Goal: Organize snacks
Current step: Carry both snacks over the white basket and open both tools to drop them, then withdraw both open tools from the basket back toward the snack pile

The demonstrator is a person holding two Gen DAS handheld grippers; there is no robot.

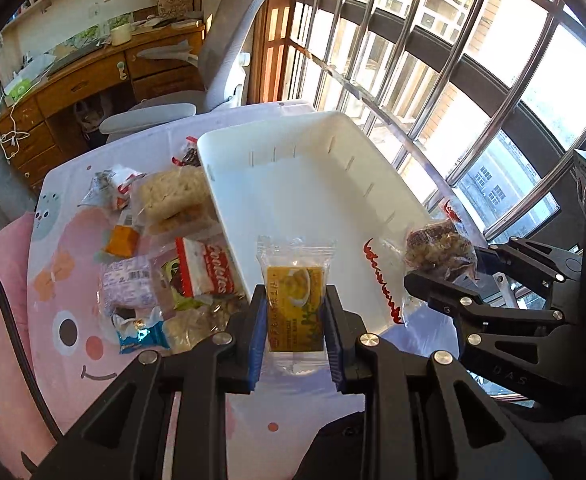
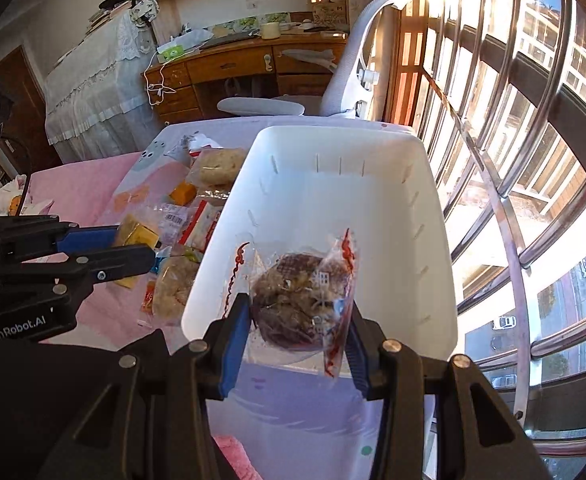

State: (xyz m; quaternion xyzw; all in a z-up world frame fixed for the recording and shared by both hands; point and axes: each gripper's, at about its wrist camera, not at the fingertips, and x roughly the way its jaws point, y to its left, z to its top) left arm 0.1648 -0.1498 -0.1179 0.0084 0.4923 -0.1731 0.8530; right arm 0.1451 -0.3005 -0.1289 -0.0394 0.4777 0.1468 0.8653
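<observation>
My left gripper (image 1: 295,312) is shut on a yellow snack packet (image 1: 295,300) in a clear wrapper, held above the near left rim of the white bin (image 1: 313,184). My right gripper (image 2: 299,332) is shut on a dark brown cake in a clear wrapper with red print (image 2: 301,300), held over the bin's (image 2: 373,208) near edge. The right gripper also shows in the left wrist view (image 1: 433,280) with its cake (image 1: 439,250). The left gripper shows in the right wrist view (image 2: 133,246) with the yellow packet (image 2: 137,236). The bin's floor looks bare.
Several snacks lie on the table left of the bin: a pale rice cracker pack (image 1: 173,196), a red and white cookies pack (image 1: 205,268), an orange piece (image 1: 121,242), a blue packet (image 1: 143,336). A window with metal bars (image 1: 473,92) is to the right. A grey chair (image 1: 221,64) stands behind the table.
</observation>
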